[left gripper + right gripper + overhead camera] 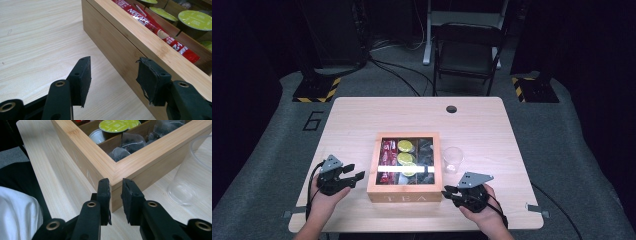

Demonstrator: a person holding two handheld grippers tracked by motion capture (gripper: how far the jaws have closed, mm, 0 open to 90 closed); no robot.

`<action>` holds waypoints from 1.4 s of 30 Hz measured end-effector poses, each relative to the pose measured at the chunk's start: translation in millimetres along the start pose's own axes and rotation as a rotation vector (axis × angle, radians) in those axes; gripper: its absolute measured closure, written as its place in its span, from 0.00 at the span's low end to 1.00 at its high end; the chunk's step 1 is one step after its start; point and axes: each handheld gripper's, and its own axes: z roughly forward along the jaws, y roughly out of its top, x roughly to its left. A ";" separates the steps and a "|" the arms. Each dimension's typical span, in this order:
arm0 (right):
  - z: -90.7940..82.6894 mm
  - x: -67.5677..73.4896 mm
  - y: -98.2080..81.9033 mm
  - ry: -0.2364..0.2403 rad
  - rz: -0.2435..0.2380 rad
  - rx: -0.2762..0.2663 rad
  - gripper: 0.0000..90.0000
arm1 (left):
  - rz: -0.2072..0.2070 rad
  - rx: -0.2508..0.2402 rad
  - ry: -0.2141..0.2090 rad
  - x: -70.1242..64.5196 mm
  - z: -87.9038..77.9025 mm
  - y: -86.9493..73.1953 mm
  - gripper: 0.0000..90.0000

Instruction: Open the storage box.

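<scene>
Bamboo tea box [140,162] corner just ahead of right tool [115,192] | jaws narrowly apart, empty

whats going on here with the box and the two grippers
A person sits at a wooden table with a gripper in each hand, one on either side of an open wooden tea box holding red coffee sticks, green-lidded capsules and tea bags. The left gripper is open beside the box's side wall, gripping nothing. The right gripper points at the box's near corner, its jaws narrow with nothing between them. A clear plastic cup stands right of the box.
</scene>
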 end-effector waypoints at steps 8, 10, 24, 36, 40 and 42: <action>2.9 -1.1 -2.9 0.009 -0.015 0.028 0.90 | -0.003 0.004 -0.005 0.9 -1.3 0.1 0.49; 4.4 0.5 -3.0 0.008 -0.019 0.039 0.92 | -0.004 0.003 -0.005 0.9 -0.9 0.1 0.49; 10.7 3.0 -5.7 -0.008 -0.036 0.077 0.97 | -0.002 0.005 -0.010 -0.6 -0.5 0.4 0.49; 11.3 1.9 -5.8 -0.003 -0.027 0.072 0.96 | -0.001 0.007 -0.019 -1.7 0.3 0.9 0.49; 10.7 2.2 -4.0 -0.002 -0.016 0.064 0.96 | 0.001 0.003 -0.021 -2.5 -0.1 1.1 0.49; 9.9 2.1 -2.6 -0.003 -0.012 0.053 0.95 | 0.004 0.002 -0.025 -3.2 -0.4 1.3 0.49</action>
